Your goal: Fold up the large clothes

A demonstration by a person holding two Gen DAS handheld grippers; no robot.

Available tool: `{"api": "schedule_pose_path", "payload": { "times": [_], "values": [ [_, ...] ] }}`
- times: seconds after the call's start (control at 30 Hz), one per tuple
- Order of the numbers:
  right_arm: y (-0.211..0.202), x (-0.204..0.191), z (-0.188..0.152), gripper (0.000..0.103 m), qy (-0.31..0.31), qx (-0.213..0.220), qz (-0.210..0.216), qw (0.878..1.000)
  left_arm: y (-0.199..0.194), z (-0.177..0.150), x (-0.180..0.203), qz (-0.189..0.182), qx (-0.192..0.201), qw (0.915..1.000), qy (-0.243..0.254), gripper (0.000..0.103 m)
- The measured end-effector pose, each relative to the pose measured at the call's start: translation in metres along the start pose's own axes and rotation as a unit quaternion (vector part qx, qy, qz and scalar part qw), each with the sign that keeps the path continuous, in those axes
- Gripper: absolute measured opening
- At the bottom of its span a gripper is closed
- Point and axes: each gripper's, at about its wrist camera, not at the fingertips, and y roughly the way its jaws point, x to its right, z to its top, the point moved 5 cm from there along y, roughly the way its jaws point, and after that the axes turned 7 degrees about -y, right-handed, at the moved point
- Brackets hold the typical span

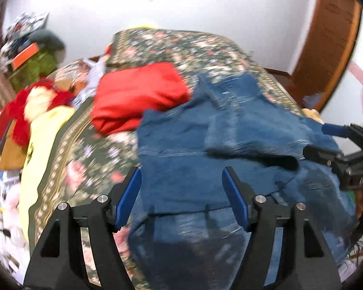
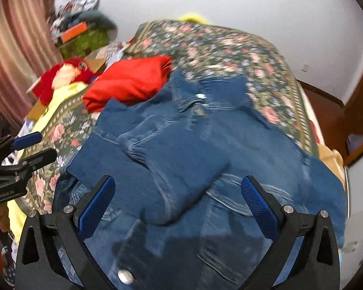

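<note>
A blue denim jacket (image 1: 193,149) lies spread on the flowered bed, collar at the far end, one sleeve folded across its body. It fills the right wrist view (image 2: 193,145) too. My left gripper (image 1: 181,183) is open and empty above the jacket's near left part. My right gripper (image 2: 179,193) is open and empty above the jacket's near hem. Each gripper shows in the other's view: the right one (image 1: 324,140) at the jacket's right edge, the left one (image 2: 36,147) beside its left edge.
A folded red garment (image 1: 138,94) lies on the flowered bedspread (image 1: 176,46) just beyond the jacket. A yellow cloth (image 1: 43,149) and a red plush toy (image 1: 34,106) lie at the bed's left side. A wooden door (image 1: 326,43) stands at the right.
</note>
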Motion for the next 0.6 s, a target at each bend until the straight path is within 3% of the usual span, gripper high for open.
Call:
{"api": "schedule_pose_path", "payload": {
  "times": [0.37,0.5,0.6],
  "values": [
    [0.092,-0.037,0.018,0.102,-0.077,-0.111,0.008,0.991,0.030,-0.041,-0.085,0.056,-0.040,0.9948,-0.076,0.068],
    [0.113,-0.039,0.016,0.101,-0.091,-0.121,-0.014,0.988,0.039,-0.051,-0.099,0.064,-0.054,0.9921,-0.093,0.068],
    [0.119,-0.039,0.015,0.088,-0.087,-0.123,-0.006,0.989,0.041,-0.056,-0.103,0.071,-0.055,0.9914,-0.095,0.068]
  ]
}}
